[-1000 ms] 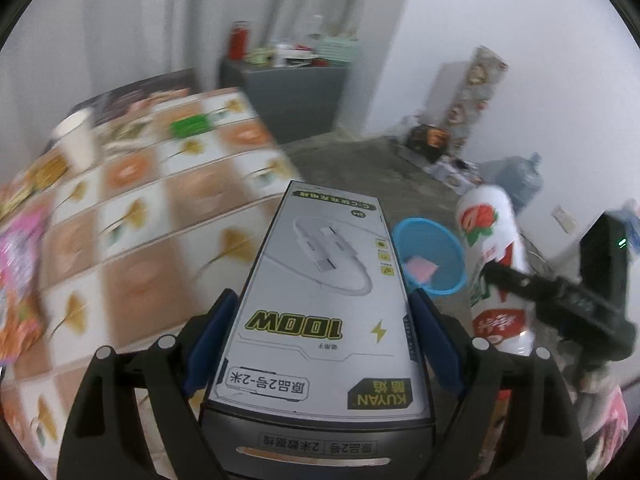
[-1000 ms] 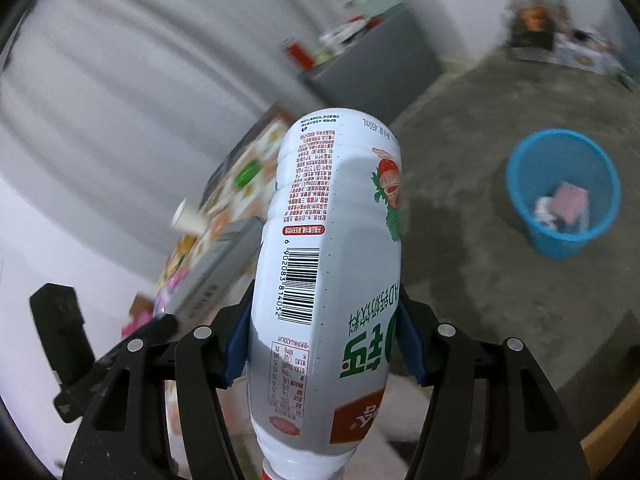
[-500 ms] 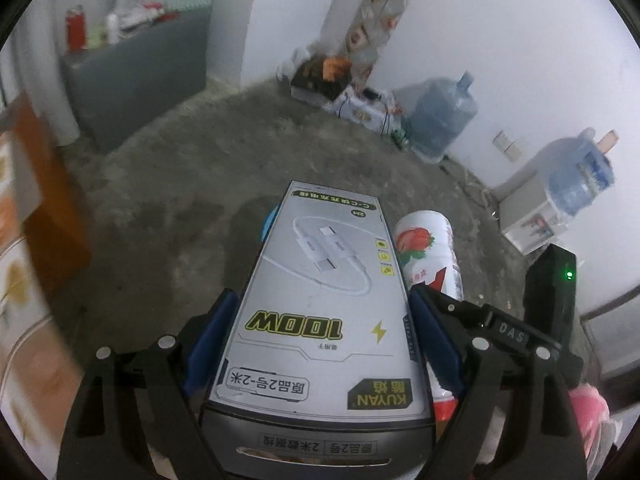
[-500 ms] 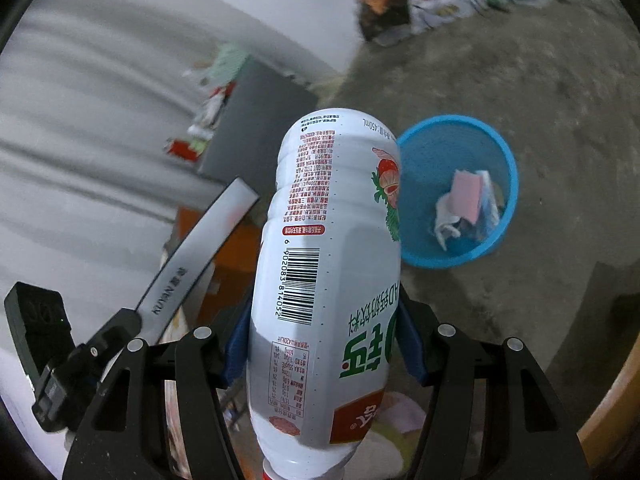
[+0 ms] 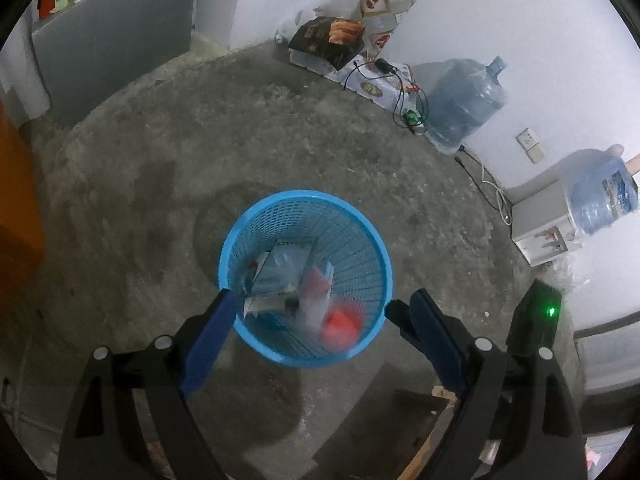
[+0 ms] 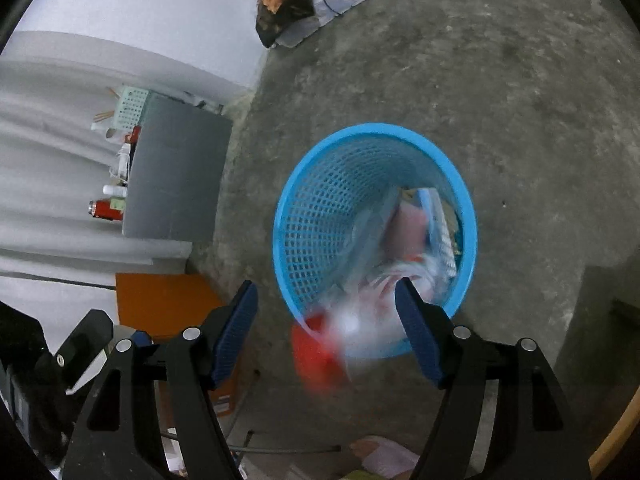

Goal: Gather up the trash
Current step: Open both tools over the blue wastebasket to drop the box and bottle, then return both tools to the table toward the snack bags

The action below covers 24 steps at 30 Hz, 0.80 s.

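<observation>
step: drop phase of trash collection; both loads looked released over the blue mesh bin (image 5: 360, 232), standing on the concrete floor (image 5: 160, 160).
left gripper (image 5: 308, 312): jaws spread wide, nothing between the pads, bin directly below and beyond them.
right gripper (image 6: 326, 304): jaws had just been opening; no pad contact, only the blurred bottle (image 6: 344, 332) passing between them.
bottle: white with a red cap, motion-smeared at the bin's near rim in the right wrist view; in the left wrist view the red cap sat low inside the bin, near side.
box (image 5: 280, 268): pale flat carton, tilted on end inside the bin, left of the pink scrap (image 6: 408, 224).
next: my read, lift both grippers clear and go back to the worktop for remaining trash; first check the bottle landed inside, not on the rim.
risk: bottle could bounce out or tip the light bin.
writing: none legible now; bottle and box print too blurred. Water jugs (image 5: 464, 100) at far right wall, labels unreadable.
</observation>
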Tool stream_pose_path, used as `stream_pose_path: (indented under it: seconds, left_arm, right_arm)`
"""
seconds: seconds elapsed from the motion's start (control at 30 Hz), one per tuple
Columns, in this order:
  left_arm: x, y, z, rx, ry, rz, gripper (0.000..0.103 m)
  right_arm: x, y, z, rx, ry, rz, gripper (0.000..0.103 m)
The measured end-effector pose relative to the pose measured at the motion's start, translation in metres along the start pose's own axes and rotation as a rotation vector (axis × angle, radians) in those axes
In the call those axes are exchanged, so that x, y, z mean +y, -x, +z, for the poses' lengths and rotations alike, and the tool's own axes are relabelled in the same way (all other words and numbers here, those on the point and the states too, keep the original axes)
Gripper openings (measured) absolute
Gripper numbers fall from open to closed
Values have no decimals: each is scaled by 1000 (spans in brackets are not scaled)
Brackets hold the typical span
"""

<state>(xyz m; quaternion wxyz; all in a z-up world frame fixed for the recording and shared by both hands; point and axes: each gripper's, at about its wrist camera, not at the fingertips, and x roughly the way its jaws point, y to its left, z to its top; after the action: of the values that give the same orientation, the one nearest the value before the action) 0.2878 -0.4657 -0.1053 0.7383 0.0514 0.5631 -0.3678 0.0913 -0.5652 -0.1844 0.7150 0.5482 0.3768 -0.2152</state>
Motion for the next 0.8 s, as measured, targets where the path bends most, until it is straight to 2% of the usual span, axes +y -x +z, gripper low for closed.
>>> stream_pose_path:
  seconds: [0.13, 0.23, 0.47, 0.63, 0.8]
  left_arm:
    - [6, 29, -6, -47, -13, 1, 86]
    - [12, 68, -16, -93, -23, -11, 86]
    - [28, 162, -58, -196, -50, -34, 86]
    - [45, 237, -108, -280, -58, -22, 86]
    - [79, 310, -179, -388, -10, 3, 86]
  right_arm:
    - [-4, 20, -17, -26, 18, -4, 68]
    - [-8, 31, -33, -29, 42, -13, 68]
    - [8, 77, -75, -103, 111, 0, 68]
    - [37, 98, -106, -123, 214, 18, 68]
    - [84, 117, -144, -108, 369, 73, 68]
